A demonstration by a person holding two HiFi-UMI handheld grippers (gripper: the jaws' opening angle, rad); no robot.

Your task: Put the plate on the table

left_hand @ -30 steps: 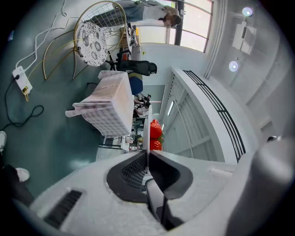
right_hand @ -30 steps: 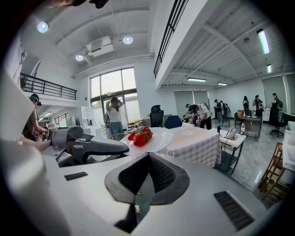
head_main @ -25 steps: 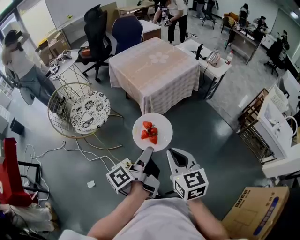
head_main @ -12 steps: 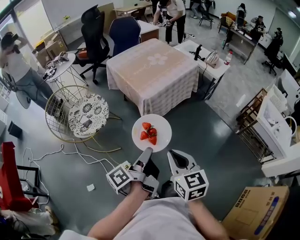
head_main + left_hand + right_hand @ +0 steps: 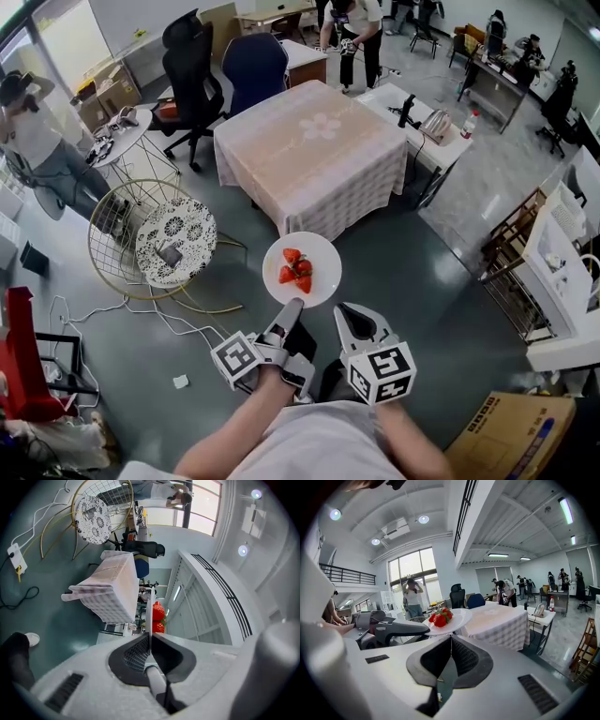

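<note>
"Head view, centre of the frame: why does the round white plate hang over the grey-green floor?"
"It's in the left gripper, whose jaws are clamped on its near rim. The square table with the pale checked cloth sits further up the frame, well apart"
"And why so level?"
"I'd guess so the red strawberries piled on it don't roll off"
"The right gripper?"
"Just beside the plate, lower right, jaws pressed together on nothing. Probably spare, since one grip carries the plate"
</note>
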